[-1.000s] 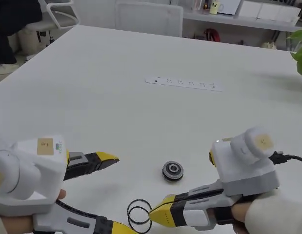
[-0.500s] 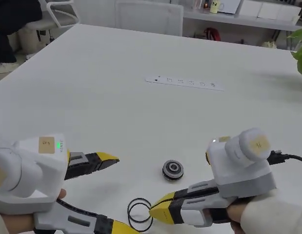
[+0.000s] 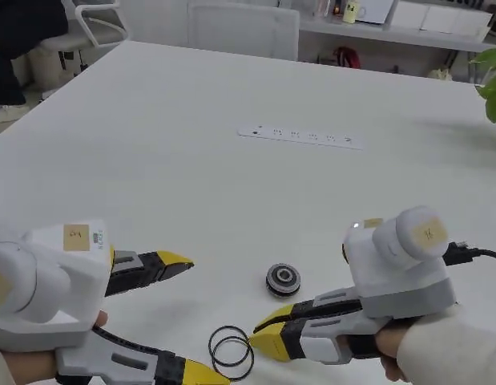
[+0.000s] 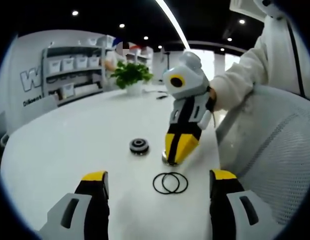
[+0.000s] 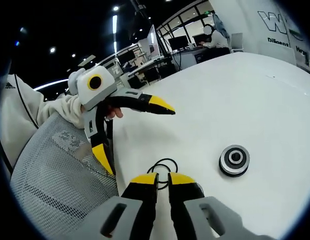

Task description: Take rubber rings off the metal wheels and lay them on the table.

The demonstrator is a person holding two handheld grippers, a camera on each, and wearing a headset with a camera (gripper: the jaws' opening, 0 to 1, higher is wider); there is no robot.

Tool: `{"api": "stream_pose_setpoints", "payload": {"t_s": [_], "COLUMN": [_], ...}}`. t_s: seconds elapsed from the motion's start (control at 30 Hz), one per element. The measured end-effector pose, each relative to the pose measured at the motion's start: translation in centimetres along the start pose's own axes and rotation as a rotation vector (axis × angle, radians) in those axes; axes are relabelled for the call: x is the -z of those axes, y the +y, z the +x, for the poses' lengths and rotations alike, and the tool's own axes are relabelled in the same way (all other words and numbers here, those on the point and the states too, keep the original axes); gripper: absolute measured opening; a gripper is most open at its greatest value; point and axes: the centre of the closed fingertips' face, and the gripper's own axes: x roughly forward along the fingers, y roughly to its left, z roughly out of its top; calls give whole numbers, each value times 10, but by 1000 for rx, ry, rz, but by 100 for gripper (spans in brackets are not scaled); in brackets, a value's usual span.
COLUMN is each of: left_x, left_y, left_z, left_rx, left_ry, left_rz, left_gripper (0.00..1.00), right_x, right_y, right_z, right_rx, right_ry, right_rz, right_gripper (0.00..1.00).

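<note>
**Ana:** Where are the rubber rings?

**Ben:** 2 black rubber rings (image 3: 231, 350) lie flat on the white table (image 3: 191, 160). One lies partly over the other. They sit right at the tip of the right gripper (image 3: 262, 331).

**Ana:** And the metal wheel?

**Ben:** The metal wheel (image 3: 283, 279) lies flat near the rings, but it does not touch them.

**Ana:** What are the jaws doing?

**Ben:** The left gripper (image 3: 191, 317) has its jaws wide apart, with nothing in them. The right gripper's jaws are close together and hold nothing.

**Ana:** Can you read any words?

**Ben:** In the left gripper view, the wall (image 4: 32, 80) has a big "W". The words under it are too small to read. In the right gripper view, a white sleeve (image 5: 12, 100) says "adidas". The left gripper has a yellow sticker (image 3: 74, 238), but I cannot read its mark. A white power strip (image 3: 300, 136) lies far back on the table.
</note>
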Motion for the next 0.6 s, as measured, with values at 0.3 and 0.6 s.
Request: {"api": "stream_pose_setpoints", "payload": {"t_s": [0.3, 0.6], "left_x": [1, 1], "left_y": [1, 2], "left_z": [0, 0], "left_rx": [-1, -2], "left_ry": [1, -2], "left_rz": [-9, -17], "left_gripper": [83, 82], "right_x": [-14, -23], "right_y": [-12, -25], "right_z": [-12, -24], "right_rx": [39, 78], "right_ry": [-64, -117], "right_rz": [15, 26], "right_gripper": [6, 7]}}
